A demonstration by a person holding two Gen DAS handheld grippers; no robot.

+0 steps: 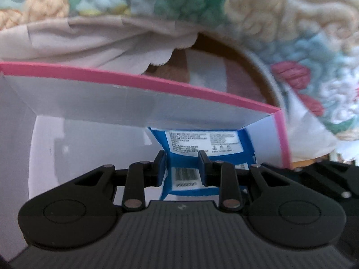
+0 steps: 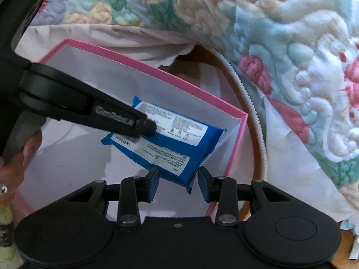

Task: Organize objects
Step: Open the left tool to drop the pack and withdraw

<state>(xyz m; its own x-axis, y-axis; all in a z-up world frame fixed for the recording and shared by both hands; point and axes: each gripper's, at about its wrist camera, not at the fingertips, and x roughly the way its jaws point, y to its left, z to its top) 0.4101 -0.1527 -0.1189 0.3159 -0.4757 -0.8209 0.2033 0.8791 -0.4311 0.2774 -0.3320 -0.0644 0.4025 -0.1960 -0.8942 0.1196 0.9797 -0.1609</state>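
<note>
A blue wipes packet (image 2: pixel 166 139) lies inside a pink-rimmed white box (image 2: pixel 237 139) at the centre of the right wrist frame, wedged toward the box's right corner, while a quilted floral blanket (image 2: pixel 291 51) fills the upper right. The left tool (image 1: pixel 182 170), seen from its own camera low in the frame, reaches into the box with its blue pads on either side of the packet's barcode end; the pads look close against the wrapper, though whether they are clenched on it or merely bracketing it cannot be told. In the right wrist view that same tool enters from the left of the frame and its tip lies over the packet's label. The right tool (image 2: pixel 178 182) hangs released at the lower centre, its jaws apart around the packet's near corner without clear contact. To seat the packet well, the judgement is that the left tool should press it flat against the box floor and corner before letting go, and pull out straight along its fingers so the soft wrapper does not drag. The right tool should stay clear of the pink rim to avoid tipping the light box.
</note>
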